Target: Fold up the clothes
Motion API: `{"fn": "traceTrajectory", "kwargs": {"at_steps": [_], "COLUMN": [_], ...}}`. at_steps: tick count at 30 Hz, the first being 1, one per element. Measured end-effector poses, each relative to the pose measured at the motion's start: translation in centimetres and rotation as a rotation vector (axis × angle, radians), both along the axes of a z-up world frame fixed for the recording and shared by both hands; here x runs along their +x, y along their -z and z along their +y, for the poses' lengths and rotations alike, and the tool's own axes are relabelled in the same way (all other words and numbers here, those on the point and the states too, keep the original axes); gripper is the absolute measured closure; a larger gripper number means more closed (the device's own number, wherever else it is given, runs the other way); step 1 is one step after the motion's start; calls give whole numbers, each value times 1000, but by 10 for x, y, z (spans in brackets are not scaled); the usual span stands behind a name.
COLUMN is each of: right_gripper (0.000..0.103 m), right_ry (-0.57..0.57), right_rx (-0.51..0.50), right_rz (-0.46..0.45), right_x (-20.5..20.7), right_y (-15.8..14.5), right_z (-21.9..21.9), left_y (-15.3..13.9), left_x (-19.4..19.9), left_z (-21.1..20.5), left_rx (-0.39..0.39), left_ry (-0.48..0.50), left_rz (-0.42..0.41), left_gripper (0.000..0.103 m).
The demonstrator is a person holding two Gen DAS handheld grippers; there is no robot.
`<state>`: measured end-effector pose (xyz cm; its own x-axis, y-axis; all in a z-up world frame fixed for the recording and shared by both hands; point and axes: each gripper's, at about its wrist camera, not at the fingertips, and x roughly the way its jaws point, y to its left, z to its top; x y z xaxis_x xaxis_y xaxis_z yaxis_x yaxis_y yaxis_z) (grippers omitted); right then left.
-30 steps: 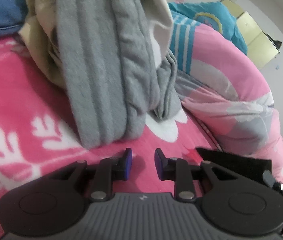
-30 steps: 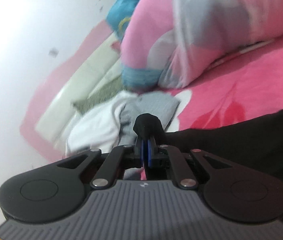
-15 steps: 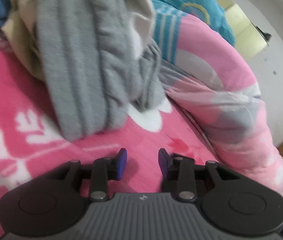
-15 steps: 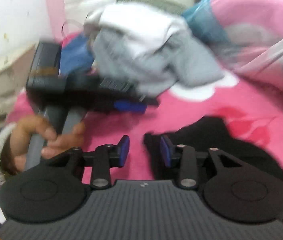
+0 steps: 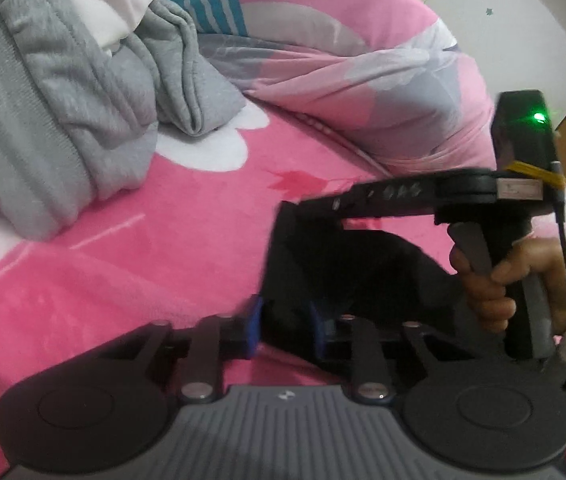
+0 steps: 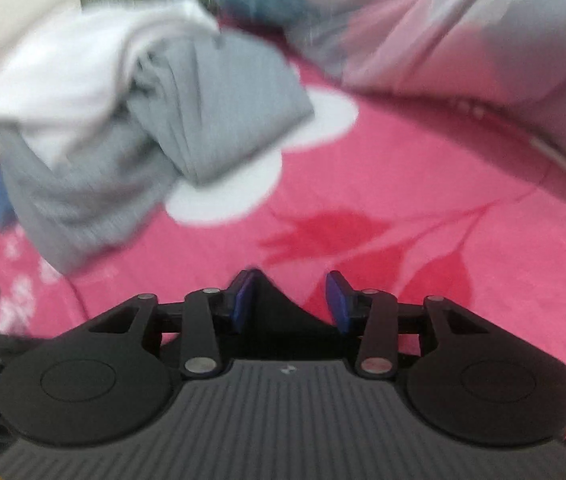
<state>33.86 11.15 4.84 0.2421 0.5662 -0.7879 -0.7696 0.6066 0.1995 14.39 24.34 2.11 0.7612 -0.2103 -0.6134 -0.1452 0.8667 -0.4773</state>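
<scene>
A black garment (image 5: 347, 264) lies on the pink flowered blanket (image 5: 143, 260). My left gripper (image 5: 285, 326) sits at its near corner. Its jaws are closing with black cloth between them, and the blue pads are not clearly pressing. In the left wrist view a hand holds my right gripper (image 5: 303, 206), which points at the garment's far edge. In the right wrist view my right gripper (image 6: 291, 304) stands open. A peak of the black garment (image 6: 273, 304) rises between its jaws, close to the left pad.
A heap of grey clothes (image 5: 63, 120) (image 6: 203, 100) with a white garment (image 6: 63, 68) on it lies at the back left. A rolled pink and grey quilt (image 5: 363, 80) (image 6: 483, 40) runs along the far right side of the bed.
My right gripper was shut on a wad of black cloth; it has opened and swung round over the blanket. The left gripper has moved right onto the black garment, widened, then narrowed.
</scene>
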Motion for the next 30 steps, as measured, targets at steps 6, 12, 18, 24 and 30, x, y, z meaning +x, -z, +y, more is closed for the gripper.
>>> {"fn": "traceTrajectory", "kwargs": {"at_steps": [6,12,18,24,30], "right_gripper": [103,103,99,68,53], "right_ry": [-19,1,47,81,-105], "right_rx": [67,211,148,163,-81], "right_rz": [-77,-138,-98,-37,-110], "right_x": [-13,-22,-11,1,-10], "right_y": [-13,-17,4,-3,0], "right_z": [3,1,9,5,42], "left_y": [-2,-5,-3,-2,0], "left_x": [-3,-3,-3,-3,-1], "left_z": [0,-2,-3,-1,7], "left_rx": [33,65,73,63,-4], "left_ry": [-23,-41,-33,-37,-52], "left_rz": [-9,-23,-13,-6,6], "left_gripper": [93,95,94,91,90]}}
